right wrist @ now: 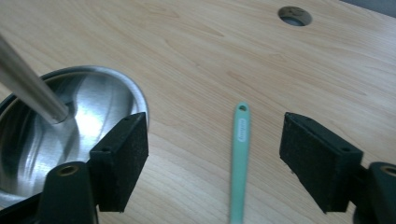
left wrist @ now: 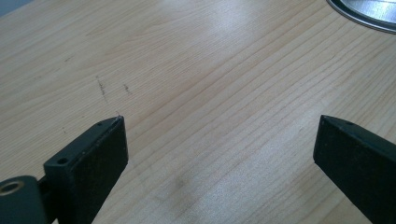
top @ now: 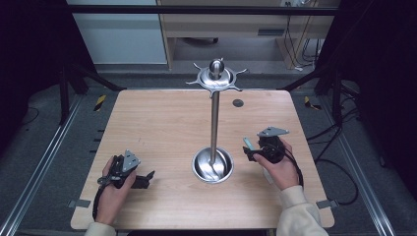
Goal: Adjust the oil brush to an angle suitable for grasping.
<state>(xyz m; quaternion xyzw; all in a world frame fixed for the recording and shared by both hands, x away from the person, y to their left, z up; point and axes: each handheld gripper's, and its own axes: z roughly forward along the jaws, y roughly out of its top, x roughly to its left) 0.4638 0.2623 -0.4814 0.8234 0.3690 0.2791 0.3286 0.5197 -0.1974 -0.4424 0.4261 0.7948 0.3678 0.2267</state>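
Right gripper [right wrist: 215, 154] jaws spread wide over counter [right wrist: 196, 42], mint-green handled utensil [right wrist: 239, 158] lying flat between them, untouched — likely lined up for pickup. Left gripper [left wrist: 219, 149] jaws also spread, empty, resting low, apparently waiting. Beyond right jaws: steel stand's bowl base [right wrist: 88, 121], holding nothing but its pole [top: 214, 125]; hook crown [top: 215, 77] bare. Cable hole [right wrist: 294, 15] farthest.

Lab-like recording bay, wooden table [top: 162, 123] inside black metal framing [top: 196, 10]; floor rails [top: 44, 162], trailing cables [top: 339, 172]
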